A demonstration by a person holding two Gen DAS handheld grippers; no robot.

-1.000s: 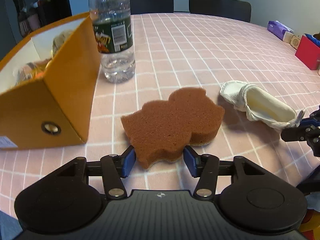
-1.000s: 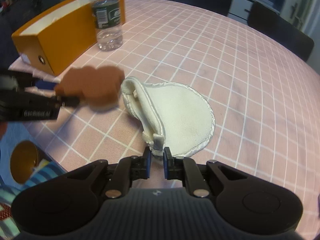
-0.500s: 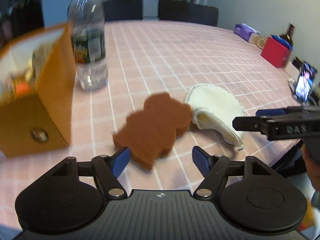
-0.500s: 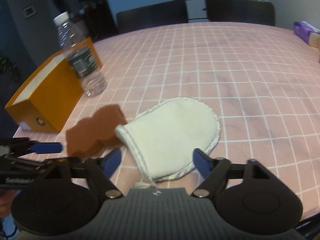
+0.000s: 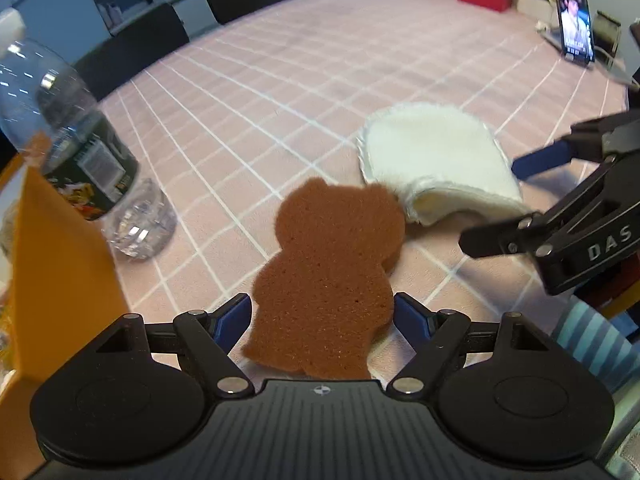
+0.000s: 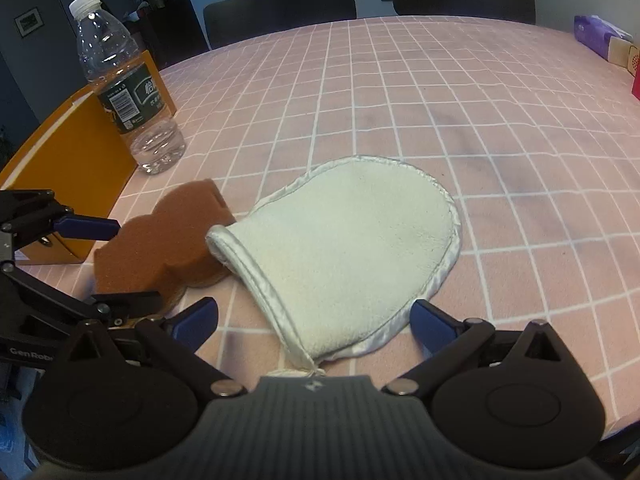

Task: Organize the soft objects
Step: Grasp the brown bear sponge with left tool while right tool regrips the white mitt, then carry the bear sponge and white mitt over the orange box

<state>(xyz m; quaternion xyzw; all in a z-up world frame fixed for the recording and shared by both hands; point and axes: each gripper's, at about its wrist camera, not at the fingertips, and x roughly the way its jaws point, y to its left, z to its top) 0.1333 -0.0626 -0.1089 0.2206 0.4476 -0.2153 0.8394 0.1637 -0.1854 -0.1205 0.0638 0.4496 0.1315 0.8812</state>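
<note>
"DAS" shows on the right gripper (image 5: 532,196) — "GenRobo", cut off, on the left gripper (image 6: 120,264).

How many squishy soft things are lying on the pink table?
2: the brown bear-shaped sponge nearest the orange box, and the white mitt touching its other side. More may be hidden inside the box.

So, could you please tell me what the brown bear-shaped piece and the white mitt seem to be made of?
Brown bear-shaped piece: likely open-cell foam sponge, matte, with a visibly pitted surface. White mitt: apparently fleecy terry-like fabric, with shinier, satin-looking edge binding.
</note>
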